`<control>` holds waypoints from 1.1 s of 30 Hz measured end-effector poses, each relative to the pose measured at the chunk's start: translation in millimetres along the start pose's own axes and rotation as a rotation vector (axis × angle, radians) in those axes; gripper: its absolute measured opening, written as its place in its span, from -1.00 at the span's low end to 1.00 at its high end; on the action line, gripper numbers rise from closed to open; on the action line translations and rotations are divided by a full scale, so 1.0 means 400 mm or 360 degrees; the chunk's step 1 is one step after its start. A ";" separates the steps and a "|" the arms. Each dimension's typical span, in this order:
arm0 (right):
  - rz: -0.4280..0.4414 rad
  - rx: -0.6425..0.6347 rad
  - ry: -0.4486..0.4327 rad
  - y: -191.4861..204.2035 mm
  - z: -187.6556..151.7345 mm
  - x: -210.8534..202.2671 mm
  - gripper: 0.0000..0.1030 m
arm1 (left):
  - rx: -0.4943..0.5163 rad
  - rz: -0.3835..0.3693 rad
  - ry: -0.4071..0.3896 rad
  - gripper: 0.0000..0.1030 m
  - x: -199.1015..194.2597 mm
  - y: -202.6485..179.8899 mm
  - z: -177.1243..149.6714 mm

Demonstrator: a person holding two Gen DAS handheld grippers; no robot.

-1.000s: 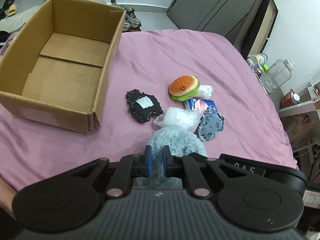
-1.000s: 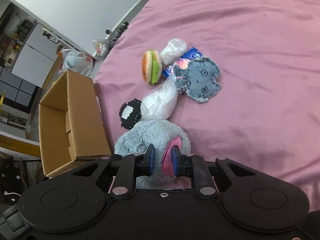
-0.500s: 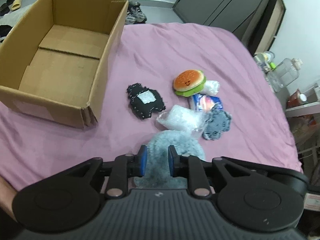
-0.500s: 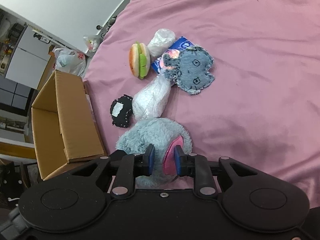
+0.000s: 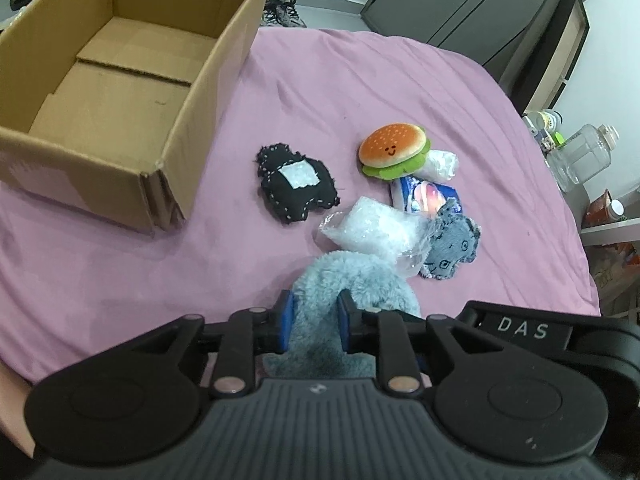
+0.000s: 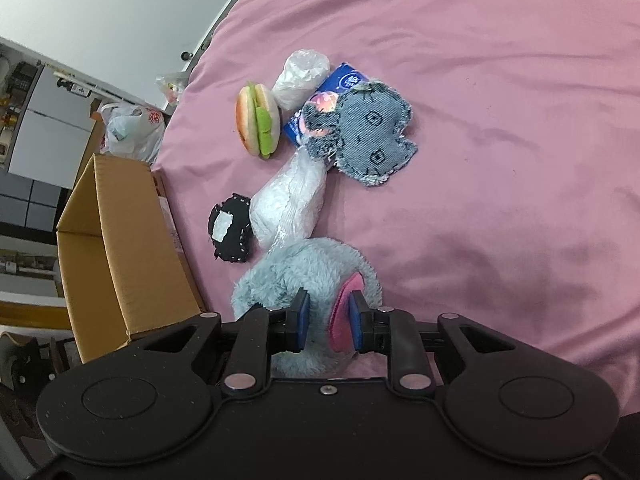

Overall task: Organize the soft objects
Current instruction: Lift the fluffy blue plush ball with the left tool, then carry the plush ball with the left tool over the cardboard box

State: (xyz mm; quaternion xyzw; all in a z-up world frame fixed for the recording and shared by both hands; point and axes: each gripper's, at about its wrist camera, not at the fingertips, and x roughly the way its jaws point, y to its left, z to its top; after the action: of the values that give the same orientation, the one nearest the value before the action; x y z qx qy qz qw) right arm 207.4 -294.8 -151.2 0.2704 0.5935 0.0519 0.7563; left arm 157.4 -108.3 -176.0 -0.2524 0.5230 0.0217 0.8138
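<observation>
A fluffy grey-blue plush toy (image 5: 352,276) with a pink ear (image 6: 344,312) lies on the pink bed. My left gripper (image 5: 313,320) is shut on a fold of the plush. My right gripper (image 6: 328,320) is shut on it at the pink ear. Beyond it lie a clear plastic bag (image 5: 372,228), a black patch pillow (image 5: 298,188), a burger plush (image 5: 394,148), a denim plush (image 6: 372,136) and a blue packet (image 5: 426,196). An open, empty cardboard box (image 5: 120,80) stands at the left; it also shows in the right wrist view (image 6: 116,248).
A small white bag (image 5: 440,162) lies behind the burger. Bottles and jars (image 5: 580,152) stand on a stand past the bed's right edge. Dark cabinets (image 5: 460,4) and shoes (image 5: 280,8) are beyond the far edge. A plastic shopping bag (image 6: 132,128) sits on the floor.
Both grippers still grip the plush, their fingers a little wider apart. Both views have shifted towards the box and the other toys look nearer.
</observation>
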 end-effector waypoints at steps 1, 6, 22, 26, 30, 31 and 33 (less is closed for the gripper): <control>0.0000 -0.0019 -0.0012 0.004 -0.002 -0.004 -0.61 | -0.0007 -0.0003 -0.0004 -0.66 -0.002 0.002 -0.001; 0.0068 -0.0115 -0.0121 0.028 -0.016 -0.044 -0.64 | 0.0010 -0.0016 -0.0033 -0.70 -0.037 0.001 0.003; 0.0226 -0.0239 -0.0252 0.137 -0.039 -0.124 -0.66 | 0.0101 -0.0031 -0.0224 -0.71 -0.199 0.016 0.056; 0.0263 -0.0258 -0.0279 0.181 -0.032 -0.142 -0.66 | 0.0095 -0.0044 -0.0276 -0.71 -0.236 0.020 0.076; 0.0293 -0.0298 -0.0305 0.235 -0.025 -0.156 -0.66 | 0.0083 -0.0055 -0.0337 -0.71 -0.277 0.033 0.104; 0.0303 -0.0306 -0.0310 0.249 -0.024 -0.159 -0.66 | 0.0076 -0.0060 -0.0351 -0.71 -0.288 0.038 0.112; 0.0322 -0.0327 -0.0319 0.278 -0.021 -0.163 -0.66 | 0.0060 -0.0067 -0.0379 -0.71 -0.310 0.049 0.128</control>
State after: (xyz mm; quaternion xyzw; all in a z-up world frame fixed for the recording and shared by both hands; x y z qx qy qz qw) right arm 207.5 -223.7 -43.3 0.2539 0.4765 0.1608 0.8262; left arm 138.4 -40.6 -60.1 -0.2436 0.4174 0.0246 0.8751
